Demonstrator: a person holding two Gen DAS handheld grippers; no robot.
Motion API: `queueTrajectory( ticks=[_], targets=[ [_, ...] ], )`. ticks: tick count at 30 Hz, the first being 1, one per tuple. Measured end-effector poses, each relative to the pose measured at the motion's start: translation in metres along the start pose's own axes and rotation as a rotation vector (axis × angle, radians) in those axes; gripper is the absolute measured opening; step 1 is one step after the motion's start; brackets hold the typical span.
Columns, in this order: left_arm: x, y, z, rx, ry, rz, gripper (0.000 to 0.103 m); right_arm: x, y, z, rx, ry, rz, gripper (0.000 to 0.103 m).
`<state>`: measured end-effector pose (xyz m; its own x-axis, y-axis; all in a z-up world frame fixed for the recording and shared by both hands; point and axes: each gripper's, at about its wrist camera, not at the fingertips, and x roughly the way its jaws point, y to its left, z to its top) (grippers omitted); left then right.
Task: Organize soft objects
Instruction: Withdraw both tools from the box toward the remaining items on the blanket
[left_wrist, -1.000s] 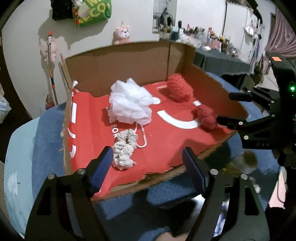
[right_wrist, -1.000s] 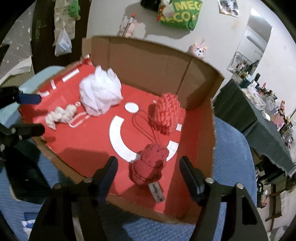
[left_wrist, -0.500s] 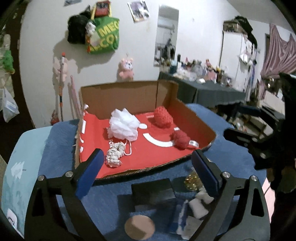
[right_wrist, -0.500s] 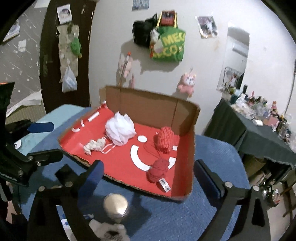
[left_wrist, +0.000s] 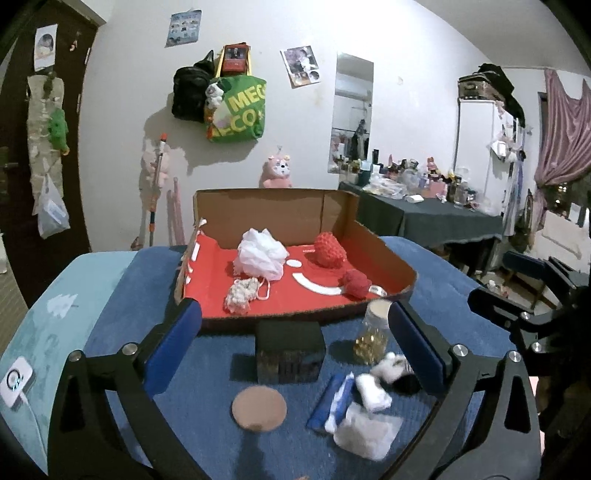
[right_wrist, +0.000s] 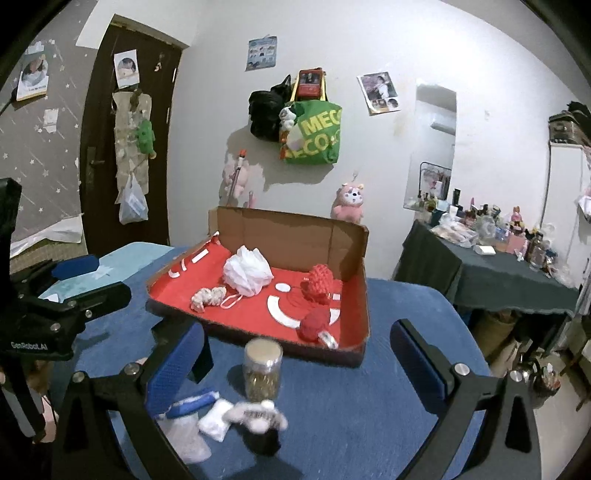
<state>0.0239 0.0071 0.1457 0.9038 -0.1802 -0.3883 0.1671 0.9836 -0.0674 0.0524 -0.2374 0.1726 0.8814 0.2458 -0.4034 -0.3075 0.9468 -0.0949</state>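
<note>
Blue cloth (left_wrist: 443, 295) bears a jar (left_wrist: 373, 328) and dark block (left_wrist: 290, 350) before both claws, opening, empty.

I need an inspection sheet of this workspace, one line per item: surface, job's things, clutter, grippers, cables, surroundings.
Surface: blue cover over the table.
Job's things: white mesh pouf, cream scrunchie, two red knitted items, all inside the cardboard tray.
Clutter: glass jar, dark box, round tan disc, white packets in front of the tray.
Grippers: left gripper open, empty; right gripper open, empty.
Cables: white cable at a small white device.
Surroundings: green bag on wall, pink plush, crowded side table.
</note>
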Motion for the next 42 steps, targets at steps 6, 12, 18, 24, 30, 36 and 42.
queueTrajectory(
  ticks=[6,12,18,24,30,36,42],
  targets=[
    [-0.008,-0.006,-0.025,-0.003,0.014,0.011,0.103,-0.016,0.009,-0.034,0.000,-0.019,-0.033,0.103],
    [0.001,-0.006,-0.052,-0.020,0.080,0.013,0.103,-0.014,0.012,-0.062,0.021,0.004,-0.044,0.103],
    [0.014,-0.004,-0.072,-0.034,0.142,0.020,0.103,-0.004,0.013,-0.084,0.051,0.058,-0.034,0.103],
    [0.025,-0.003,-0.087,-0.041,0.193,0.027,0.103,0.011,0.014,-0.104,0.067,0.109,-0.032,0.103],
    [0.032,0.001,-0.091,-0.050,0.218,0.041,0.103,0.024,0.013,-0.112,0.082,0.150,-0.023,0.103],
    [0.038,0.009,-0.093,-0.064,0.241,0.057,0.103,0.030,0.013,-0.117,0.084,0.165,-0.019,0.103],
    [0.050,0.020,-0.091,-0.076,0.276,0.066,0.103,0.039,0.011,-0.119,0.094,0.187,-0.012,0.103]
  ],
)
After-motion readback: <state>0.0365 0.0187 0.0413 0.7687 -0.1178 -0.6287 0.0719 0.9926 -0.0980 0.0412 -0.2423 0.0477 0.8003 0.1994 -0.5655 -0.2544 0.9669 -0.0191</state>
